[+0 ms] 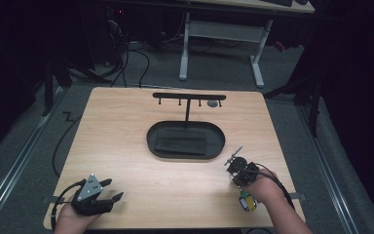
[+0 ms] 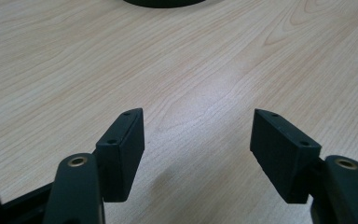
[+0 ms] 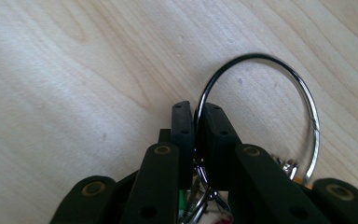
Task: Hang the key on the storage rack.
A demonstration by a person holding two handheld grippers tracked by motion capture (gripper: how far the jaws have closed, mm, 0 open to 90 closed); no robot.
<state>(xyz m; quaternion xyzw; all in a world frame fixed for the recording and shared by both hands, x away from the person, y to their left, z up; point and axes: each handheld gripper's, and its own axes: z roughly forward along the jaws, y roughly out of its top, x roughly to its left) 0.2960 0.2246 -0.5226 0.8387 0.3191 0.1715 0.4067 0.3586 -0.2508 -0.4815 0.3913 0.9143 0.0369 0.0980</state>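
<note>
While left gripper [image 1: 108, 191] rests near table [image 1: 126, 126] front-left corner, jaws spread wide, nothing between, right gripper [image 3: 195, 123] pinches key ring [image 3: 279, 93] at wire, jaws pressed together on it. Ring held over front-right of table, near black oval tray [image 1: 153, 139]; small tag [image 1: 246, 202] dangles below hand. Behind tray: hook rack [image 1: 189, 96]. Handling, judged: ring light, stiff, thin, smooth metal, likely to swivel or slip in jaws. Best hold: across wire, away from split end, leaving open loop free for hook.
</note>
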